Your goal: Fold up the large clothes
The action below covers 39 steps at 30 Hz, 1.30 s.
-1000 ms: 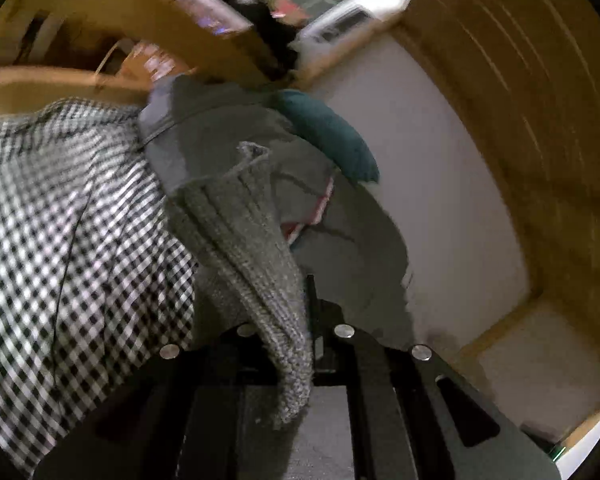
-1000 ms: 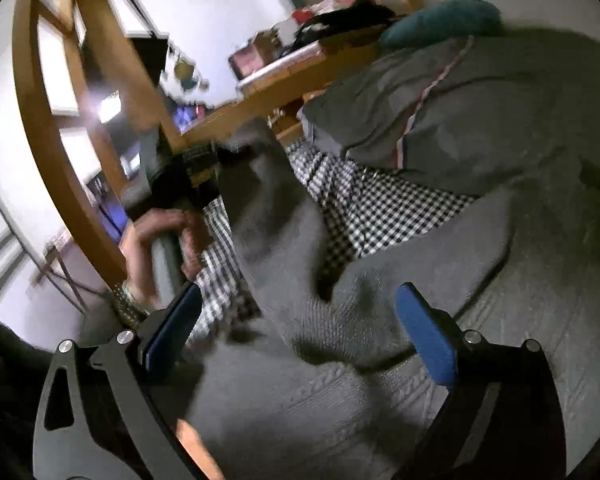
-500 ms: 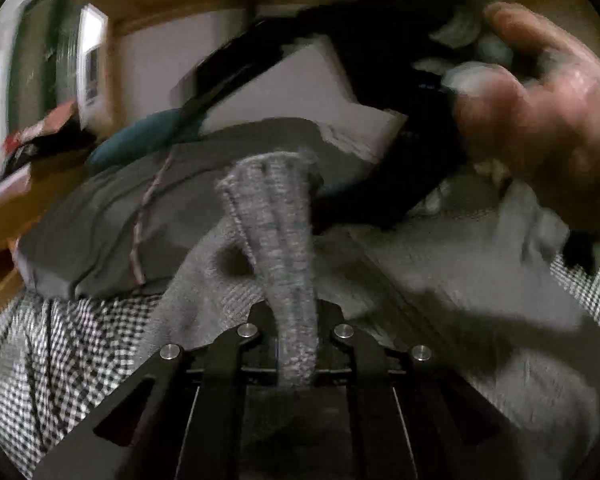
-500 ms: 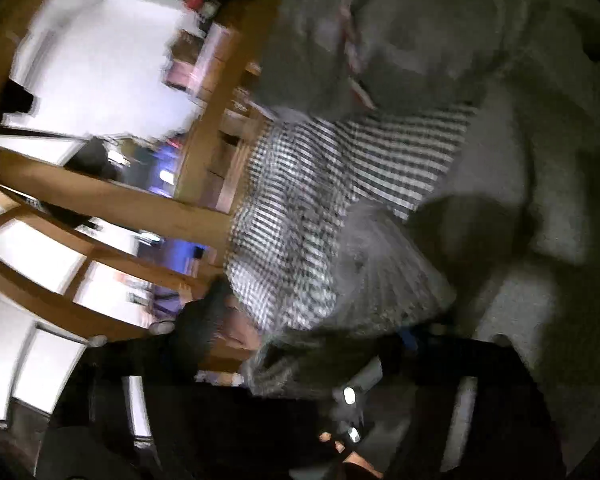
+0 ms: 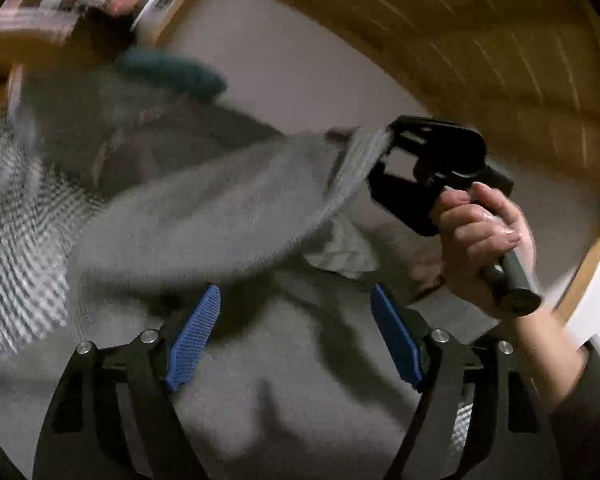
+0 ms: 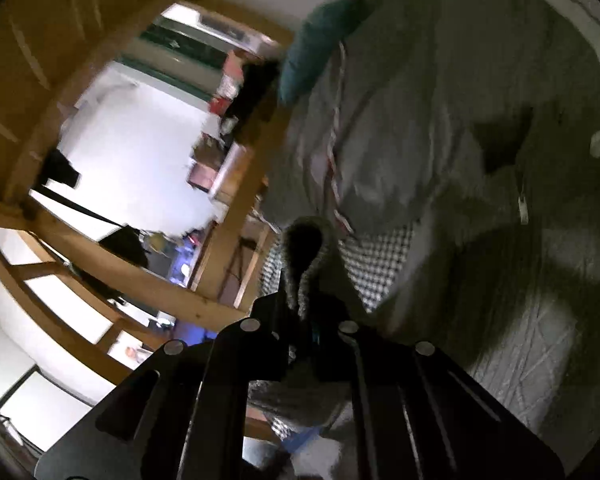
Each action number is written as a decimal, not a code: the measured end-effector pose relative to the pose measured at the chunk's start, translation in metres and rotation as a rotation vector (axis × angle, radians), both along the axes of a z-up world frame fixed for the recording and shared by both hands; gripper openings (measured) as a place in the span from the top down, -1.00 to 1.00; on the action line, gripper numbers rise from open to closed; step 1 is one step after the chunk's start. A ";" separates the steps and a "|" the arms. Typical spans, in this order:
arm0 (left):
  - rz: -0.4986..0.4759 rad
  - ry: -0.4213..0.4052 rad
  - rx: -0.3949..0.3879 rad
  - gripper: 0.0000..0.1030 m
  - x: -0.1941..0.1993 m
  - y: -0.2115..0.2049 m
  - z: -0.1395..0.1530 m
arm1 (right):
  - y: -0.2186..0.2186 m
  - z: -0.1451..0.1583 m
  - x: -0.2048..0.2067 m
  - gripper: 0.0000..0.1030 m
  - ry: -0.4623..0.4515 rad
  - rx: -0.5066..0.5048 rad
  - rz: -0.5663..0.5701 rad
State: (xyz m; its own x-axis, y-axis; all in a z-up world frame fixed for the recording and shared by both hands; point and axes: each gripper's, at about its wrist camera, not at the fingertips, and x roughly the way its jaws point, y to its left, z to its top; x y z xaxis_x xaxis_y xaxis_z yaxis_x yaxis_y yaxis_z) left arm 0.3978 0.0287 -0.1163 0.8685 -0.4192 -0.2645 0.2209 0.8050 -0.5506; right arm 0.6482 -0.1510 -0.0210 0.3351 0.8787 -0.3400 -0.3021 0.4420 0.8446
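A grey knit sweater lies on a bed with a black-and-white checked sheet. My left gripper is open and empty, its blue pads spread above the sweater's body. In the left wrist view my right gripper, held by a hand, is shut on the sweater's ribbed edge and lifts it. In the right wrist view the right gripper is shut on that knit edge, which sticks out beyond the fingers.
A grey blanket with a red stripe and a teal pillow lie at the bed's far end. A wooden bed frame runs along the side. A white wall and wooden slats stand behind.
My left gripper has let go of the knit edge and opened. My right gripper, open a second ago, has shut on the sweater's edge and lifted it.
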 end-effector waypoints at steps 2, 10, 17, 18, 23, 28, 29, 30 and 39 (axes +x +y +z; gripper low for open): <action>0.026 0.071 -0.118 -0.48 0.008 0.011 -0.014 | -0.012 0.013 -0.004 0.84 -0.030 0.013 -0.023; -0.081 0.251 -0.670 -0.78 0.035 0.073 -0.052 | -0.073 0.021 -0.019 0.84 -0.056 -0.027 -0.086; -0.059 0.515 -0.773 -0.88 0.060 0.059 -0.093 | -0.114 0.009 -0.049 0.84 -0.079 0.016 -0.099; -0.065 0.533 -0.796 -0.88 0.062 0.055 -0.099 | -0.120 0.010 -0.054 0.84 -0.087 0.037 -0.104; -0.074 0.518 -0.648 0.86 0.078 0.044 -0.076 | -0.170 0.020 -0.078 0.84 -0.147 0.074 -0.190; -0.059 0.441 -0.469 0.73 0.070 0.038 -0.033 | -0.216 -0.018 -0.087 0.84 -0.068 -0.004 -0.280; -0.028 0.440 -0.440 0.67 0.068 0.043 -0.030 | -0.223 -0.031 -0.089 0.84 -0.044 -0.022 -0.288; 0.002 0.440 -0.416 0.62 0.069 0.048 -0.029 | -0.230 -0.047 -0.092 0.84 -0.017 -0.039 -0.294; -0.031 0.602 -0.452 0.46 0.108 0.057 -0.107 | -0.242 -0.097 -0.106 0.84 0.055 -0.020 -0.310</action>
